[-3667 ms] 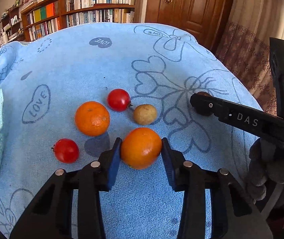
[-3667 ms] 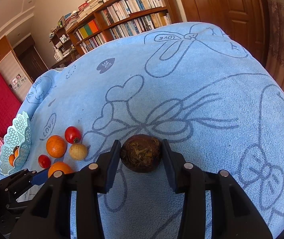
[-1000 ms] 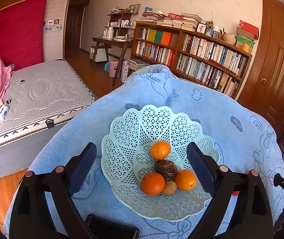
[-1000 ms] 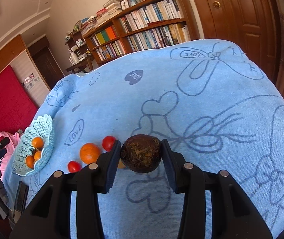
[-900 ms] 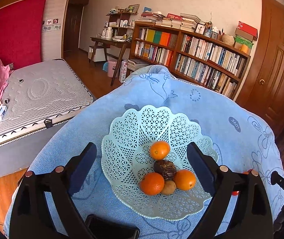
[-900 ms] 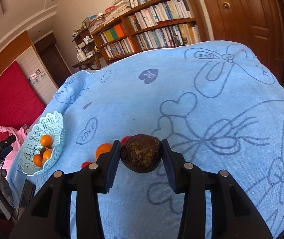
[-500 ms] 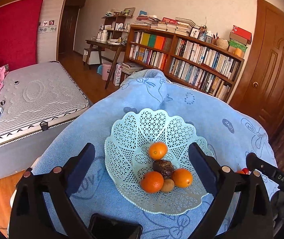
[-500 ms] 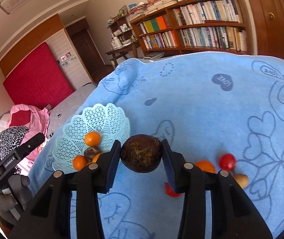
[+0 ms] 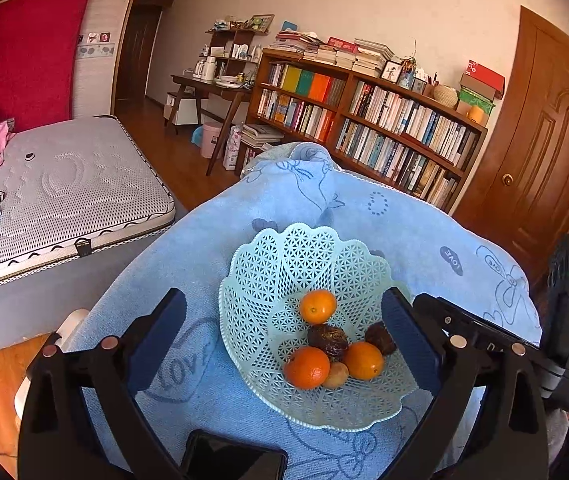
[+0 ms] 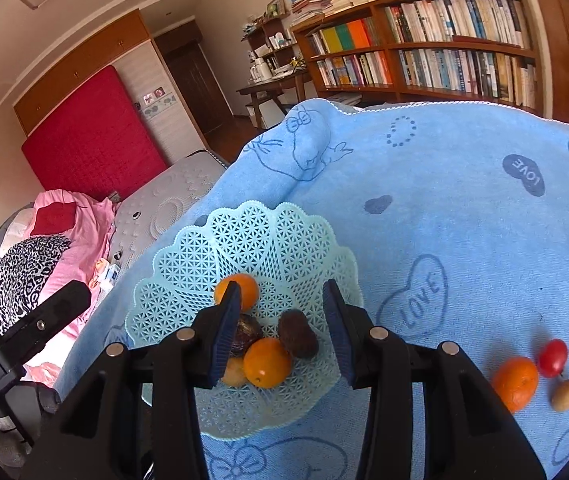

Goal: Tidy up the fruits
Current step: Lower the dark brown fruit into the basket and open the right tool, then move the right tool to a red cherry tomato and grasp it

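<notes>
My right tongs [image 10: 280, 328] are spread over the pale-green lattice plastic basket [image 10: 188, 256]; the dark wrinkled round fruit [image 10: 297, 339] lies inside, apparently free (partly occluded). Left tongs [image 9: 284, 336] are spread, empty. Risk: clipping the rim on retreat, tipping the basket.

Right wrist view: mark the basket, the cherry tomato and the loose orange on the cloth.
basket [image 10: 284, 232]: right wrist view, on the bare lattice of its far wall.
cherry tomato [image 10: 553, 352]: right wrist view, centre of its red skin.
loose orange [image 10: 515, 383]: right wrist view, middle of the peel.
</notes>
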The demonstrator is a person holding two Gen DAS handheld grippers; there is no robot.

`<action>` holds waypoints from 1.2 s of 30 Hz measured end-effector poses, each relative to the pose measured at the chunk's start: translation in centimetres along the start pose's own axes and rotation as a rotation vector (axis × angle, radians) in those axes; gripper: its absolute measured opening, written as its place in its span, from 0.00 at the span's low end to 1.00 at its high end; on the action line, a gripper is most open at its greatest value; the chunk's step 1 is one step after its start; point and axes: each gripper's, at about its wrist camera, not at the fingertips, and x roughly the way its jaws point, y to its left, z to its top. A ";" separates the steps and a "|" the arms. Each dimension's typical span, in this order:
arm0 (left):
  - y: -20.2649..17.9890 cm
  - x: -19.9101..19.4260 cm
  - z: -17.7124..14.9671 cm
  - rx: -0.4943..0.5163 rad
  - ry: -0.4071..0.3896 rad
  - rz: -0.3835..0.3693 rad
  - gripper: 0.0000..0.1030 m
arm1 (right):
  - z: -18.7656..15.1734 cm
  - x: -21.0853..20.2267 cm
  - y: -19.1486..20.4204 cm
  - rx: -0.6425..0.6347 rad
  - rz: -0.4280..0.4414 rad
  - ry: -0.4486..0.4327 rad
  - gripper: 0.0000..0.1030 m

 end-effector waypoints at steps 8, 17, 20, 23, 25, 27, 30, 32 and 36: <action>-1.2 0.4 -0.7 0.030 0.012 -0.006 0.96 | -1.5 -3.6 -4.5 0.014 -0.120 -0.034 0.42; -3.8 0.6 -1.9 0.097 0.033 -0.032 0.96 | -3.5 -7.8 -12.8 0.122 -0.272 -0.042 0.42; -4.7 0.6 -2.3 0.115 0.038 -0.043 0.96 | -4.0 -8.6 -14.6 0.155 -0.292 -0.037 0.43; -5.5 0.6 -2.7 0.129 0.046 -0.055 0.96 | -4.4 -8.6 -15.6 0.154 -0.307 -0.022 0.43; -6.1 0.6 -3.0 0.140 0.051 -0.063 0.96 | -4.4 -8.3 -15.9 0.152 -0.309 -0.010 0.43; -6.5 0.7 -3.3 0.148 0.057 -0.071 0.96 | -4.4 -7.9 -16.1 0.150 -0.312 0.000 0.43; -7.2 0.7 -3.7 0.163 0.064 -0.082 0.96 | -4.1 -7.1 -16.5 0.160 -0.304 0.016 0.43; -7.4 0.7 -3.9 0.168 0.068 -0.087 0.96 | -3.9 -6.3 -16.8 0.162 -0.300 0.032 0.43; -7.8 0.6 -4.1 0.173 0.076 -0.098 0.96 | -3.5 -4.7 -17.2 0.186 -0.271 0.064 0.43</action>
